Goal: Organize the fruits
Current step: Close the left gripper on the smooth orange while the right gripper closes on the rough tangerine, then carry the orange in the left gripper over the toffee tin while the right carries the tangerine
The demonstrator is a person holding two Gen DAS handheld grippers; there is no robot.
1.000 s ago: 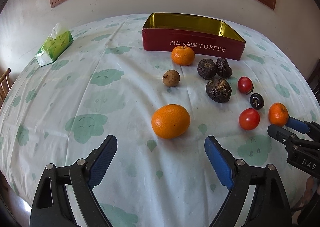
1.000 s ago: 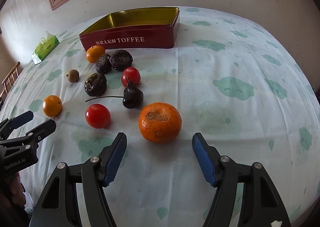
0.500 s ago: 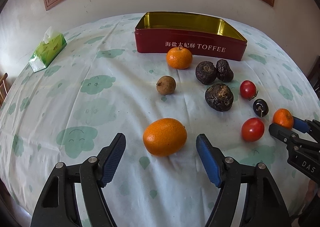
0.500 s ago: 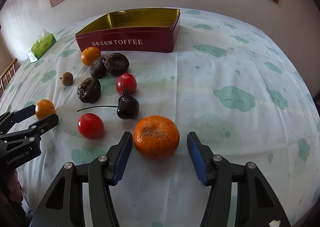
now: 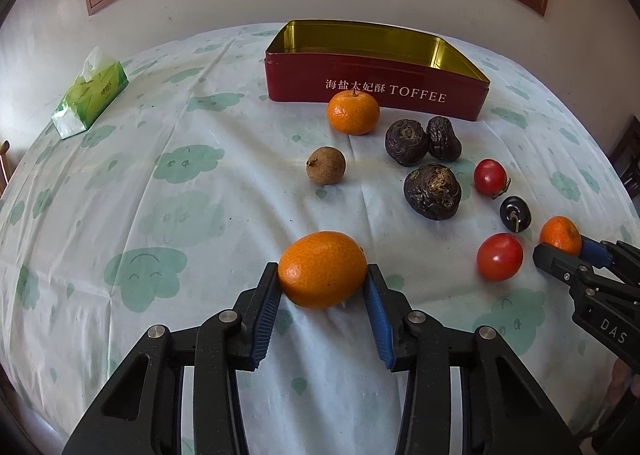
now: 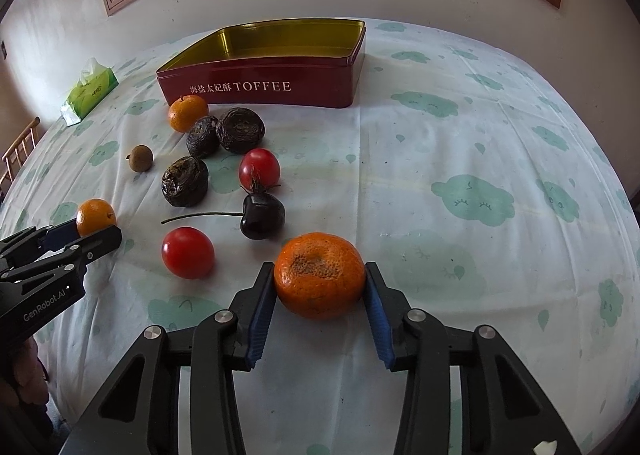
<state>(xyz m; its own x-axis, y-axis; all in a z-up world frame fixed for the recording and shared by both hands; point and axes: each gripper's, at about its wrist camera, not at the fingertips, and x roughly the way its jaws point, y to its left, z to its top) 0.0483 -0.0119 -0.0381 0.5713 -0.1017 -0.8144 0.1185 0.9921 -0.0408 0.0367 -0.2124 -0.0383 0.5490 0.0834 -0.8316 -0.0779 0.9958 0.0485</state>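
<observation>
A smooth orange mandarin lies on the cloud-print tablecloth between the blue pads of my left gripper. Its jaws are closing and both pads touch the fruit's sides. A second mandarin with a rough brown patch sits between the pads of my right gripper, whose jaws are also closing and touch it on both sides. Both fruits rest on the cloth. An open red toffee tin with a gold inside stands at the back, with nothing visible in it.
In front of the tin lie a third mandarin, a small brown round fruit, three dark wrinkled fruits, two red tomatoes and a dark cherry. A green tissue pack sits far left; a wooden chair stands beyond the table edge.
Both grippers have narrowed from wide open until their pads meet the mandarins. The left one also crept forward around its fruit. The other fruits and the tin have not moved.
</observation>
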